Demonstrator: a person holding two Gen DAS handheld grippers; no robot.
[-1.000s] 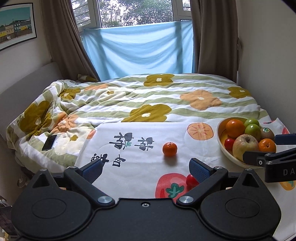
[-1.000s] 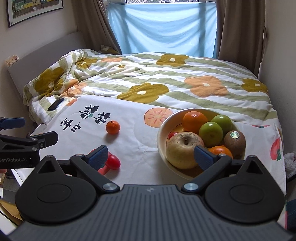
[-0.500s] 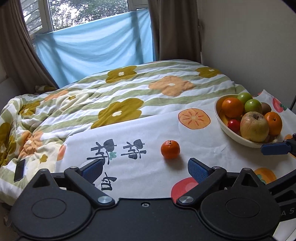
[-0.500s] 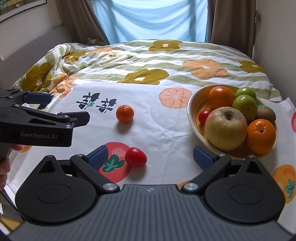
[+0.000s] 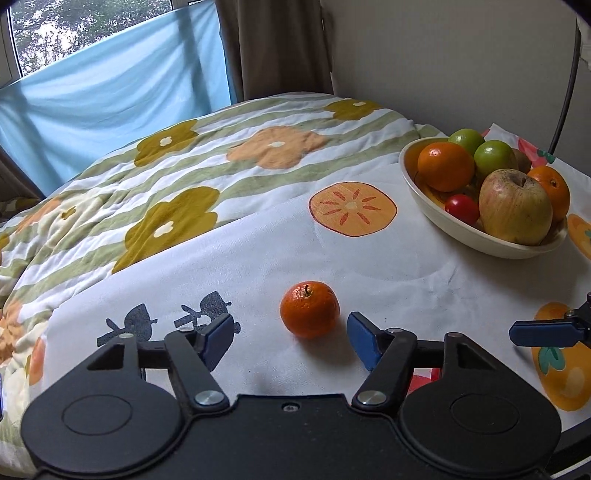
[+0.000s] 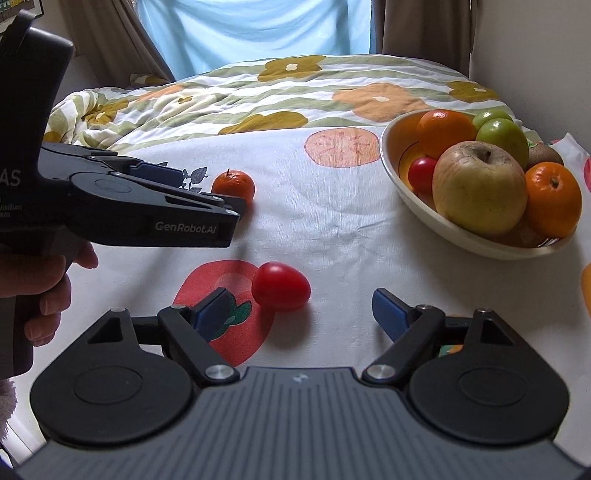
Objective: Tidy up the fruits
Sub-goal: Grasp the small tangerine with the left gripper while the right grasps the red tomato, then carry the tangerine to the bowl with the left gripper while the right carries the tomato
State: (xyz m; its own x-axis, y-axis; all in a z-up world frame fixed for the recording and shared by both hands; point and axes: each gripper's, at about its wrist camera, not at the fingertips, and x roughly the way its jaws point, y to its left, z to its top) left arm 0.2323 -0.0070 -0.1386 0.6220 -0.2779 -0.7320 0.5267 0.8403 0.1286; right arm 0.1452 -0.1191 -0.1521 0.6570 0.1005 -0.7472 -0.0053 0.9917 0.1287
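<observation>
On the white fruit-print cloth [image 5: 369,266], the open, empty left gripper [image 5: 290,338] frames the small orange mandarin [image 5: 309,309]; the open right gripper [image 6: 301,314] nears the little red tomato [image 6: 280,286]. Next, probably close, then carry both to the cream bowl [image 6: 424,214].

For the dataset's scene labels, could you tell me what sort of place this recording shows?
Most likely a home bedroom: a floral quilt spread over a bed, brown curtains at a window, and a printed cloth laid on top as a surface for the fruit bowl.

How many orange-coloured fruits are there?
3. Two sit in the bowl: one at the back, one at the front right. A small one lies on the cloth. Others may be hidden.
</observation>
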